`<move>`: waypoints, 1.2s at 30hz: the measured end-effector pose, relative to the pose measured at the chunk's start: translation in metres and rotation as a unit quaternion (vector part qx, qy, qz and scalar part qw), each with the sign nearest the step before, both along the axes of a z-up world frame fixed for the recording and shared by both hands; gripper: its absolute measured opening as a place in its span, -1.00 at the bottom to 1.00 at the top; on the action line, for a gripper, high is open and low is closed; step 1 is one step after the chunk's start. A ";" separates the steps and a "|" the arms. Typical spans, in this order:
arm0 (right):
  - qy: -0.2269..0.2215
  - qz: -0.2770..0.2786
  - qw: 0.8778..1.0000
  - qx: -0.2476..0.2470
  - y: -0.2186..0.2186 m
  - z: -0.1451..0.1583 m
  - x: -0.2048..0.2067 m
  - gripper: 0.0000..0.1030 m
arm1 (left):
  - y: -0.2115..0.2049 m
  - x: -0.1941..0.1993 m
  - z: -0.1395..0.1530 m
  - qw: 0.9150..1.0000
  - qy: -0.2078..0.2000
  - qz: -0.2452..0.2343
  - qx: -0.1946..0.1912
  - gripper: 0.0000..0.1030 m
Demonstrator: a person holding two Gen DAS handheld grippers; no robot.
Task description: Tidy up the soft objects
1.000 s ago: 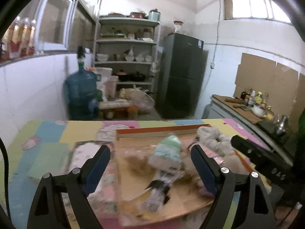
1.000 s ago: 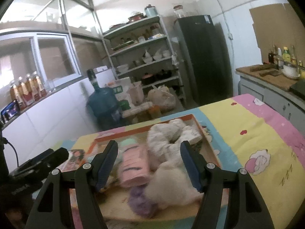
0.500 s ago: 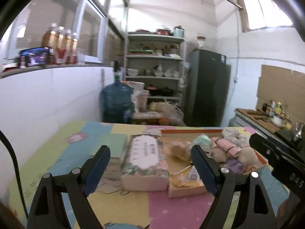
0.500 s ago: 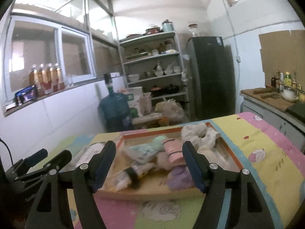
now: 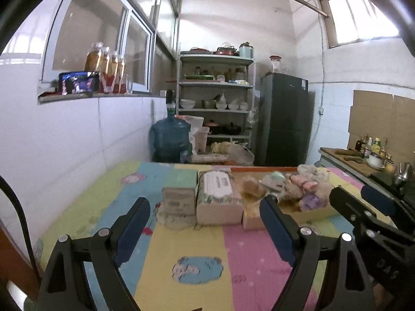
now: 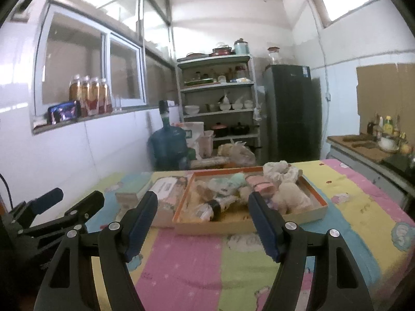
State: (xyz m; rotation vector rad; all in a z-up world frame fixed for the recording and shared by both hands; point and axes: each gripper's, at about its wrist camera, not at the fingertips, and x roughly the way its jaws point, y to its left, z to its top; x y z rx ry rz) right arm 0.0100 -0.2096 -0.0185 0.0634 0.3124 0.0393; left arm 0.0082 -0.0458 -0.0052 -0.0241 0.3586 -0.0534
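2 empty grippers, left [image 5: 205,226] and right [image 6: 203,221], hover wide open short of the orange-rimmed tray [image 6: 315,194] heaped with soft toys [image 6: 290,197], where a careless grab could snag several.

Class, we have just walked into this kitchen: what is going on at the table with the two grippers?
A person holds two black grippers over a pastel patchwork table cover. The left gripper and right gripper are both open and empty, hanging short of the shallow orange-rimmed cardboard tray. The tray is piled with soft things, among them a rolled pink cloth and a fluffy cream toy. Left of it lie a floral tissue pack and a green-topped box. Nothing is gripped.
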 end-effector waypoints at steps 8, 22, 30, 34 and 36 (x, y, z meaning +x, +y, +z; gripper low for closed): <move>0.000 -0.031 1.000 -0.002 0.019 -0.009 -0.036 0.46 | 0.016 -0.033 -0.002 1.000 -0.005 0.027 0.012 0.67; 0.004 -0.041 0.999 0.014 0.022 -0.002 -0.060 0.46 | 0.021 -0.056 0.002 1.000 -0.012 0.023 0.015 0.67; 0.001 -0.038 0.999 0.012 0.023 -0.002 -0.062 0.46 | 0.021 -0.060 0.003 1.000 -0.012 0.021 0.013 0.67; 0.006 -0.043 0.999 0.011 0.023 -0.002 -0.058 0.46 | 0.018 -0.059 0.004 1.000 -0.009 0.018 0.012 0.67; 0.006 -0.047 0.999 0.010 0.022 -0.001 -0.057 0.46 | 0.017 -0.056 0.005 1.000 -0.007 0.017 0.012 0.67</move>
